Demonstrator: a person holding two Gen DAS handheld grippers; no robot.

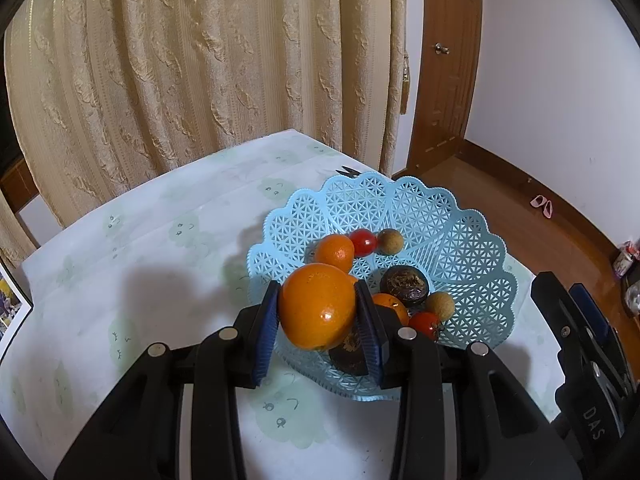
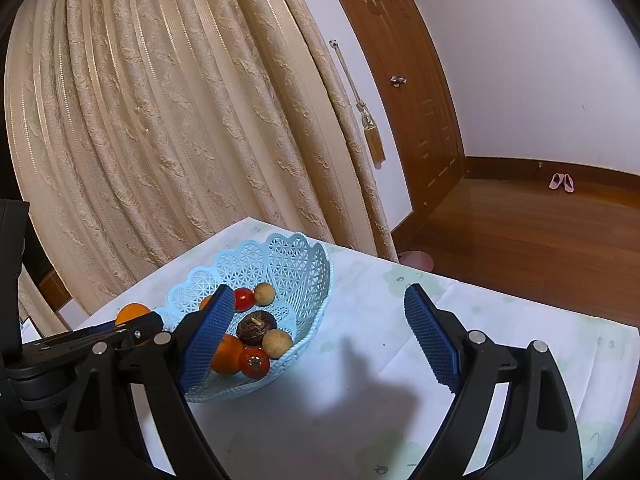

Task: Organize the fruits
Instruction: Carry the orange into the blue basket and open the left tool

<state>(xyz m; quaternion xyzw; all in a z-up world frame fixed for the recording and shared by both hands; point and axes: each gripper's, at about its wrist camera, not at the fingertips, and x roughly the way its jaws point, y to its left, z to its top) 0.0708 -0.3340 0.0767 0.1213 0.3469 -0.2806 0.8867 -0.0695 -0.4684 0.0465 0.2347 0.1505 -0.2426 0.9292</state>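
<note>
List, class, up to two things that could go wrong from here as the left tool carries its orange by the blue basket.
1. The large orange is round and glossy, pinched only at its sides by the left tool; it might slip out.
2. The blue basket sits near the table's corner; a dropped orange could knock fruit out.

left gripper (image 1: 317, 312): black frame | blue ribbed pads | silver pins

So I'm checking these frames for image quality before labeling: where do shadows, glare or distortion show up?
Left wrist view: a bright highlight on the held orange, a soft shadow on the tablecloth to its left, and dark corners from the fisheye. Right wrist view: the curtain bows strongly, and a gripper-shaped shadow falls between the open right gripper's fingers.
</note>
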